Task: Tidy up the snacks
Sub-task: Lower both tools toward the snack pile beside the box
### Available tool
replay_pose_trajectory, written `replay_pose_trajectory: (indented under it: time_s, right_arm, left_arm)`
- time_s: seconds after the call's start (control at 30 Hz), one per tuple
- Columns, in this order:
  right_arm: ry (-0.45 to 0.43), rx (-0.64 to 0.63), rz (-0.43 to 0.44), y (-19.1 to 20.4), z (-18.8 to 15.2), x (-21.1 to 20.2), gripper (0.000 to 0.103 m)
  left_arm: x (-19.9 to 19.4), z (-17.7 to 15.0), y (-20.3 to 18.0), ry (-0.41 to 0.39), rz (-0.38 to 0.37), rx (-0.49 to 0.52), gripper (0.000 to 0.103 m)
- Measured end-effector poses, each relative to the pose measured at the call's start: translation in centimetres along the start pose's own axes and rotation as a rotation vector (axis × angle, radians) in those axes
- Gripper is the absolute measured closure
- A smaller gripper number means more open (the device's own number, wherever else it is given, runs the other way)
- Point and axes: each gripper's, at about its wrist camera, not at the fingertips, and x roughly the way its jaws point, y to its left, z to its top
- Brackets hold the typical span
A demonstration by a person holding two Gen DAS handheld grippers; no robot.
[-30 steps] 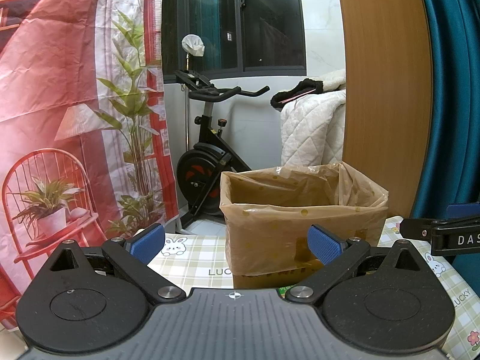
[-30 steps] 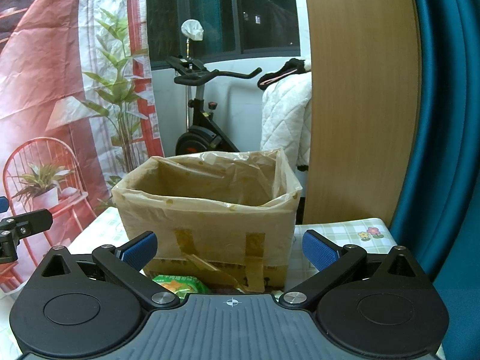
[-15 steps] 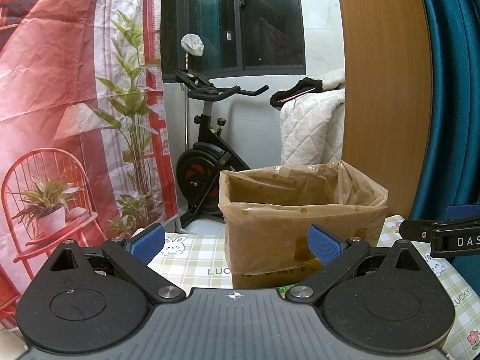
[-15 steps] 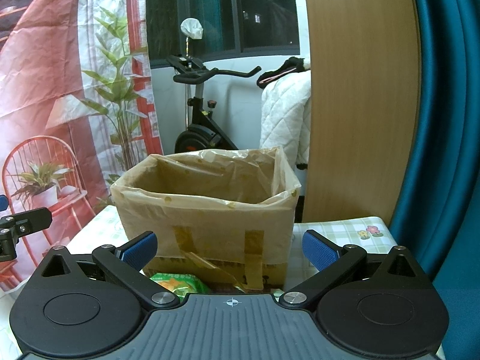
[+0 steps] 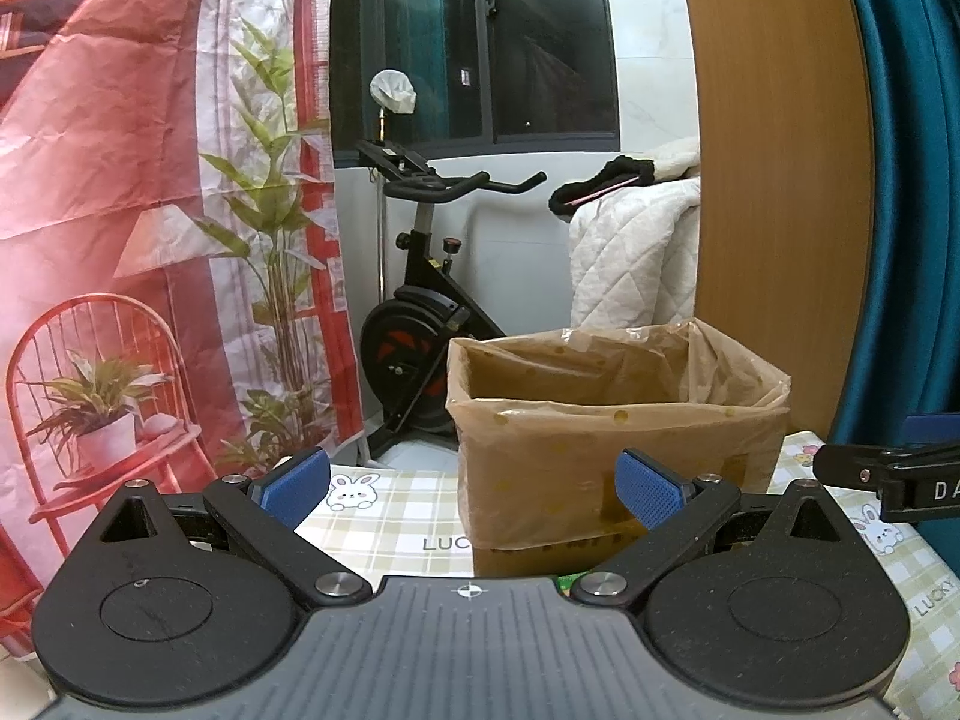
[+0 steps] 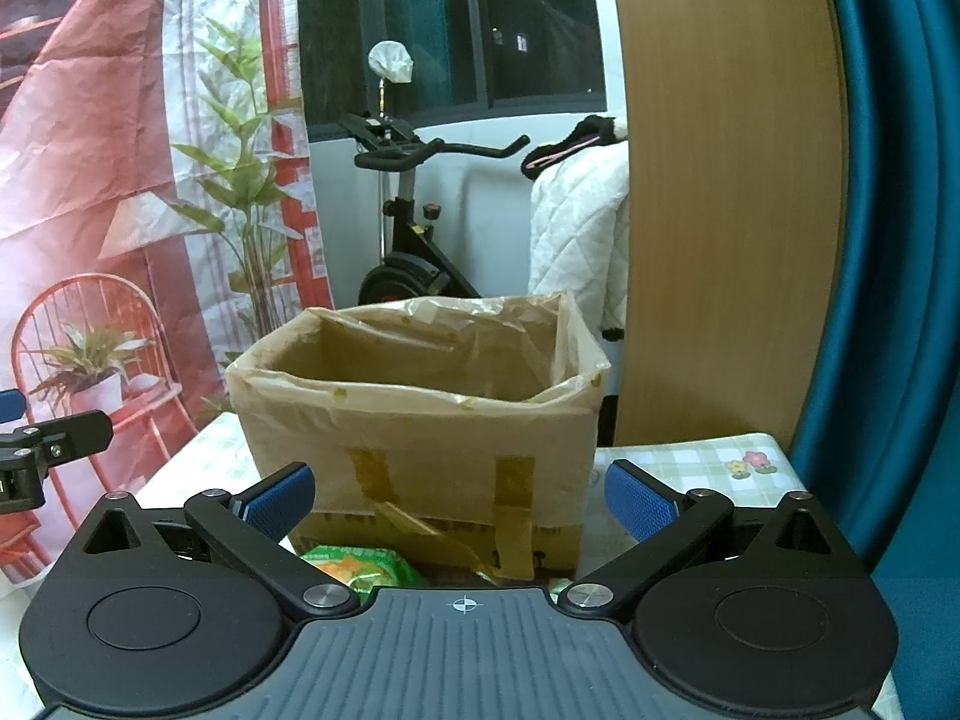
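Blue pads of the right gripper [image 6: 459, 498] stand wide apart across the lower part of its view, with nothing between them. Just beyond the gripper's body, at bottom centre, a green snack packet [image 6: 355, 564] lies on the checked tablecloth [image 6: 690, 456], touching or very near the foot of the cardboard box [image 6: 420, 456]. The left gripper [image 5: 474, 483] is likewise spread wide and empty, its pads framing the lower front of the same box, which sits right of centre in that view. The box is lined with a thin plastic bag [image 5: 738, 372] and looks empty as far as its inside shows. Behind, in the upper half of both views, stand an exercise bike [image 5: 420, 312], a printed red curtain [image 5: 120, 180] and a wooden panel [image 5: 774, 150].

The packet lies low and mostly hidden under the right gripper, so a blind descent could pin it against the box, or push the light box back across the cloth. The loose liner could also snag a pad on the way in.

Compared with a second ago, both views are almost unchanged; the right view shows a little more of the packet.
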Motion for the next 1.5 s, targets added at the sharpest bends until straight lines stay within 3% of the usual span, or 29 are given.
replay_pose_trajectory:
  time_s: [0.4, 0.53, 0.93, 1.13, 1.23, 1.5]
  right_arm:
    - [0.011, -0.003, -0.006, -0.6, -2.8, 1.8, 0.0]
    - [0.023, 0.001, -0.008, -0.6, -3.8, 2.3, 0.0]
    - [0.088, -0.003, -0.02, -0.1, -8.4, 4.7, 0.0]
    - [0.146, -0.022, 0.024, 0.6, -10.2, 5.3, 0.001]
    - [0.177, -0.045, 0.037, 1.2, -11.2, 5.6, 0.005]
    - [0.212, -0.109, 0.057, 1.9, -12.9, 5.8, 0.014]
  left_arm:
    - [0.8, -1.4, 0.6, 0.006, -0.024, -0.041, 0.001]
    - [1.3, -2.0, 0.9, 0.031, -0.051, -0.072, 0.001]
    - [3.5, -4.8, 1.9, 0.139, -0.014, -0.04, 0.001]
    - [5.0, -6.4, 3.7, 0.243, -0.088, -0.125, 0.003]
    - [5.4, -7.6, 3.8, 0.271, -0.096, -0.121, 0.01]
    - [5.9, -11.3, 2.3, 0.33, -0.176, -0.14, 0.018]
